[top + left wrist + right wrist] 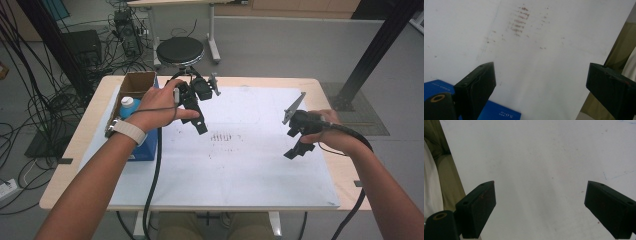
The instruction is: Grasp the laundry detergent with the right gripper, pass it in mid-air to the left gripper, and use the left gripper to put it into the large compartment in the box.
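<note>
The person's two forearms come up from the near edge of the high view, one on each side of the tabletop (70, 150). The left hand (157, 107), with a pale strap at its wrist, holds the left gripper (200, 126) above the left part of the white sheet (250, 170) that covers most of the tabletop. In the left gripper view its jaws stand wide apart with nothing between them, only the white sheet below, marked there by a patch of faint reddish smudges (520, 20).

Just beside the left wrist stands a blue box (145, 147) at the sheet's left edge; a corner of it shows at the bottom of the left gripper view, under the left-hand jaw. Behind it is an open cardboard box (137, 85), and a bottle with a white cap (127, 104) sits between the two, partly hidden by the hand.

The right hand (332, 132) holds the right gripper (295, 150) over the right part of the sheet, well apart from the left one. In the right gripper view its jaws are also spread wide and grip nothing; bare white sheet lies between them.

Beyond the tabletop, on the floor, stand a round black stool (180, 50) and a tangle of cables (30, 100).
</note>
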{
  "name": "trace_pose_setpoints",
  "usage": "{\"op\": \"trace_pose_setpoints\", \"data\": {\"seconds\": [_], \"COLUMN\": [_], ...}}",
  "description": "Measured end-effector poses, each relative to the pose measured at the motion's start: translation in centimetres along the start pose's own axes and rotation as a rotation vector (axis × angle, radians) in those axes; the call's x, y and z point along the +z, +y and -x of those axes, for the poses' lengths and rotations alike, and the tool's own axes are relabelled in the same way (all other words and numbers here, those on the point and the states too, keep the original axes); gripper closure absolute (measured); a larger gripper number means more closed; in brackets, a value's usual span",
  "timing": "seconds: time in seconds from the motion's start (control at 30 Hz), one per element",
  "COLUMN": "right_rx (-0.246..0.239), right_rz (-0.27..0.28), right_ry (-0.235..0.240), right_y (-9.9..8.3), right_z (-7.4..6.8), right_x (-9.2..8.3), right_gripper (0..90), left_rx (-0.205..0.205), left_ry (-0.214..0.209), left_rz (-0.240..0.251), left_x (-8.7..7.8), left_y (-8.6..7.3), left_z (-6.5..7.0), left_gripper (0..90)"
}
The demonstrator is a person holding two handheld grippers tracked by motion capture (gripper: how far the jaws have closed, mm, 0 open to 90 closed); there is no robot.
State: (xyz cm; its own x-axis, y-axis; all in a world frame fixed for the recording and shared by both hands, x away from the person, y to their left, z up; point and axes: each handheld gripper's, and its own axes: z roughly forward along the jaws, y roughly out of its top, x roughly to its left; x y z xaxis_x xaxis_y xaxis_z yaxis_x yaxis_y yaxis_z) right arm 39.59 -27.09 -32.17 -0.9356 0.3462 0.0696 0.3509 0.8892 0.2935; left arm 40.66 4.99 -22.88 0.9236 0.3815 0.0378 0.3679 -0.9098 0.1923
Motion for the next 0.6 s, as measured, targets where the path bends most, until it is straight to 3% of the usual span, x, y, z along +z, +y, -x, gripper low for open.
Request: {"op": "trace_pose_setpoints", "data": {"seconds": [0.6], "right_rx": [-0.001], "right_rz": [0.005], "right_ry": [-0.002], "right_y": [-0.08], "right_z": [-0.02], "right_x": [0.11], "right_gripper": [10.2], "left_rx": [-0.005], "left_ry": [0.003], "left_rz": [-0.007], "left_x": [0.46], "left_y": [-0.16], "left_z": [-0.18], "left_gripper": [9.6]}}
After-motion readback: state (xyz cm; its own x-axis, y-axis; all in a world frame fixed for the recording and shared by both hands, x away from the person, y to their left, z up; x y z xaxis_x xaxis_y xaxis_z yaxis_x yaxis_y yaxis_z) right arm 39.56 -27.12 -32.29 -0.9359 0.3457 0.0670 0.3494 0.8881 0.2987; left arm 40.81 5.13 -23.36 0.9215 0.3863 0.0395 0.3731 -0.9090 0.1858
